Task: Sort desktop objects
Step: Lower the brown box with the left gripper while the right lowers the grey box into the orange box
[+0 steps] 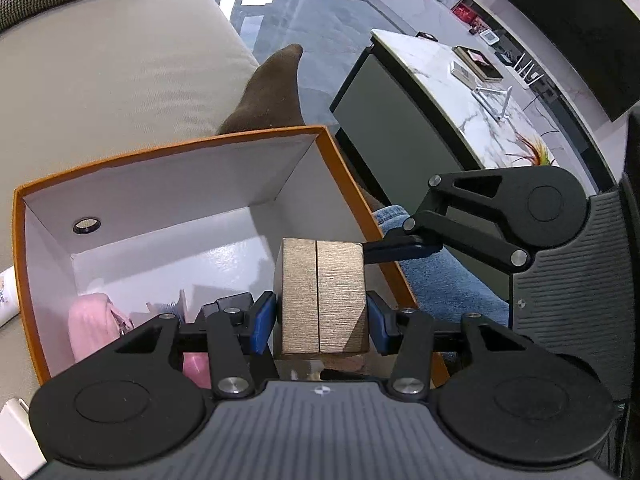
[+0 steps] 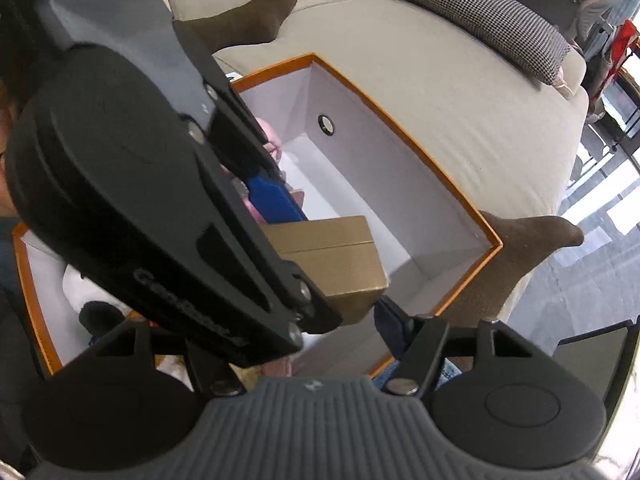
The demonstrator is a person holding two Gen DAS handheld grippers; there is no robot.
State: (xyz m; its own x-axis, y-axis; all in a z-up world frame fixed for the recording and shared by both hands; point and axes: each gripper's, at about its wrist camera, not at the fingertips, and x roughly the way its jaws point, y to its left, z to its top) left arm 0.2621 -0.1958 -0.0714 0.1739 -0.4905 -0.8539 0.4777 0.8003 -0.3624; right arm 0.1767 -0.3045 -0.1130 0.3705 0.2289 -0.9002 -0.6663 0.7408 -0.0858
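While the left fingers [image 1: 322,318] clamp a brushed-gold rectangular box [image 1: 323,292], the right fingers [image 2: 320,332] stand released.

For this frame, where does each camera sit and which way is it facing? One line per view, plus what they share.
Left wrist: sits on the left gripper, looking steeply down into the orange box; its blue pads clamp the gold box; a socked foot and a jeans leg show.
Right wrist: sits on the right gripper, looking down over the same orange box toward the sofa; the left gripper's body fills its left side.
Shared: gold box, orange box, pink item, sofa, socked foot.
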